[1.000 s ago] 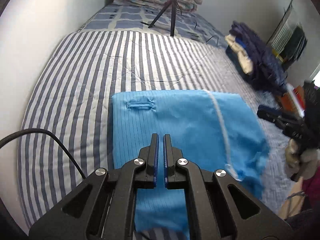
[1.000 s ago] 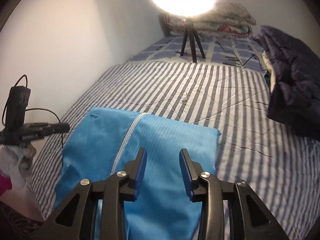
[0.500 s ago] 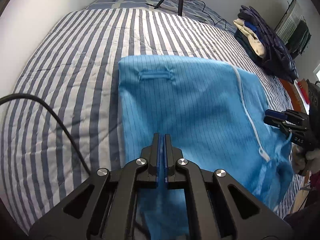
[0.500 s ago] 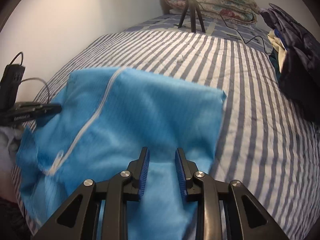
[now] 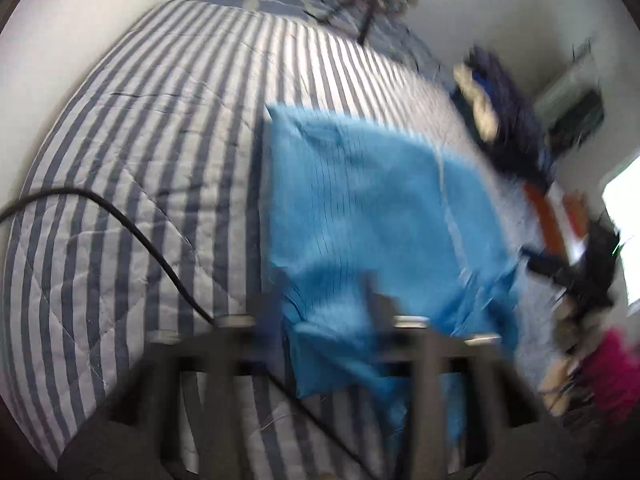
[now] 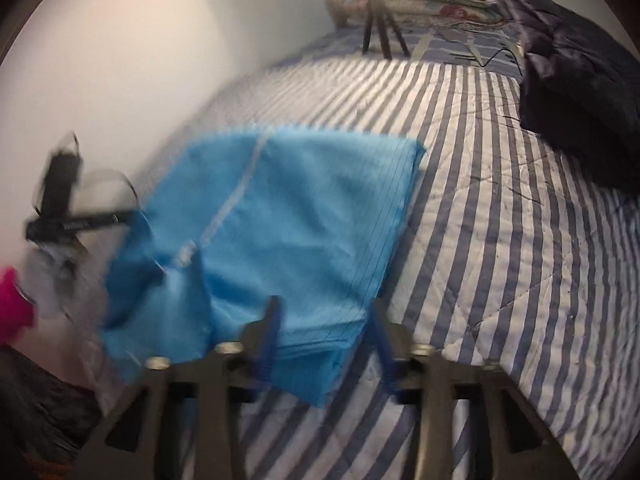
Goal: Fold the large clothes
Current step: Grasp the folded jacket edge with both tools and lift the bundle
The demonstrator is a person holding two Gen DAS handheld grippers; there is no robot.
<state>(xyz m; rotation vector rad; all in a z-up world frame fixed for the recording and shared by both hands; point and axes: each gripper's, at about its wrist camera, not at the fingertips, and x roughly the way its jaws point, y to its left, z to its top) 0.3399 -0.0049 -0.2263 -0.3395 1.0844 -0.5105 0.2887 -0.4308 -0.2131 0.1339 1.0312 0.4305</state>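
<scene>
A bright blue garment (image 5: pixel 372 208) with a white zipper strip lies folded on the striped bed; it also shows in the right wrist view (image 6: pixel 296 216). My left gripper (image 5: pixel 320 300) is open, blurred by motion, over the garment's near left corner with nothing between its fingers. My right gripper (image 6: pixel 324 328) is open over the garment's near right corner. The right gripper appears as a dark blurred shape at the right of the left wrist view (image 5: pixel 576 272), and the left gripper at the left of the right wrist view (image 6: pixel 76 220).
The grey-and-white striped quilt (image 6: pixel 500 208) covers the bed. A pile of dark clothes (image 6: pixel 580 92) lies at the right side. A ring light on a tripod (image 6: pixel 376 28) stands at the head, by folded bedding. A black cable (image 5: pixel 132 232) crosses the quilt at left.
Both grippers have opened; the left was shut on the blue fabric. Both have pulled back and tilted, and the garment's near edge now lies folded on the bed.
</scene>
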